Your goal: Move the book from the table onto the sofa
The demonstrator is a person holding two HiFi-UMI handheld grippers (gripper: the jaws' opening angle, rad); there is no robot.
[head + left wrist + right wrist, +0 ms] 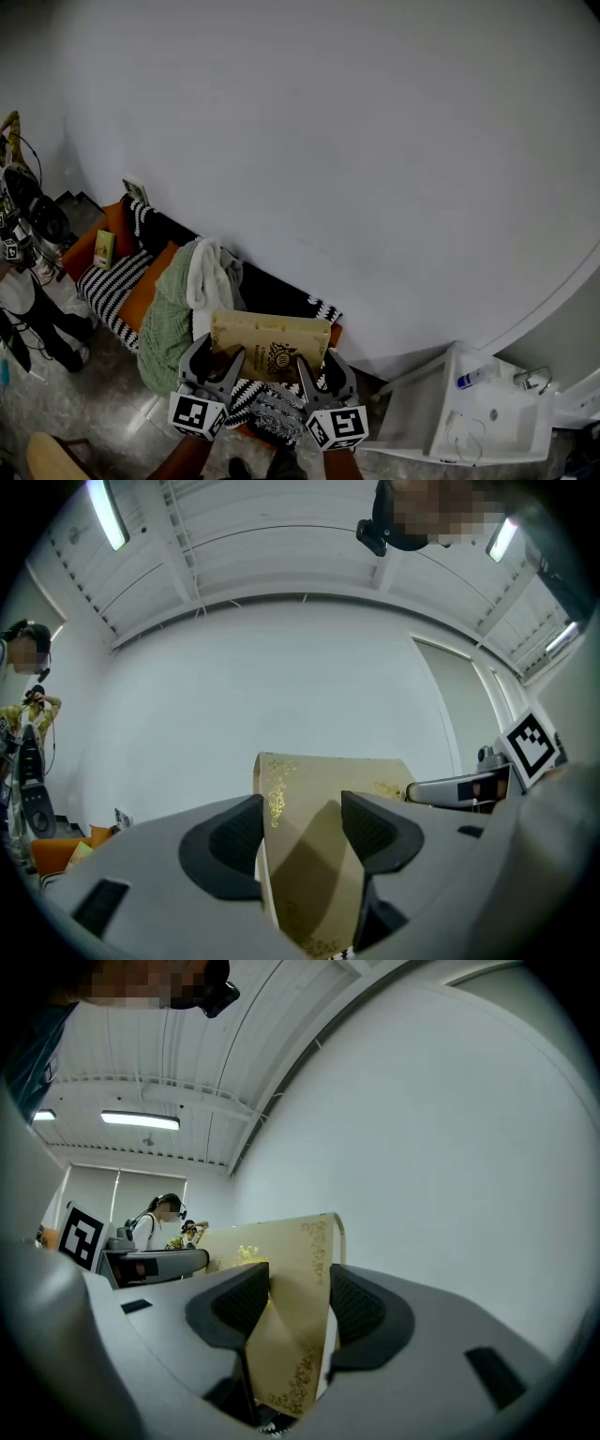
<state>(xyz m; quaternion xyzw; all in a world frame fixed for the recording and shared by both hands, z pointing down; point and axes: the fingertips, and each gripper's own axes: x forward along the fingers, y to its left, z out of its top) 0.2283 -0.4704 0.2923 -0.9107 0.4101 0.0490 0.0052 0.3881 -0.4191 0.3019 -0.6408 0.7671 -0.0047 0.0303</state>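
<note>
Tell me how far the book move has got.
Done: the book is lifted, resting on nothing. In hand: the left tool and the right tool each clamp its lower edge, holding it upright above the sofa. Left: lay it on the sofa and let go.

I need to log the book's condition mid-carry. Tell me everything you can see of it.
The tan book, with gold scrollwork near its corners and an emblem in the middle of its cover, is closed. It is held in the air with its cover towards the head camera, over the near end of the orange sofa. The left gripper is shut on its lower left part and the right gripper on its lower right part. Nothing else visibly touches it.
</note>
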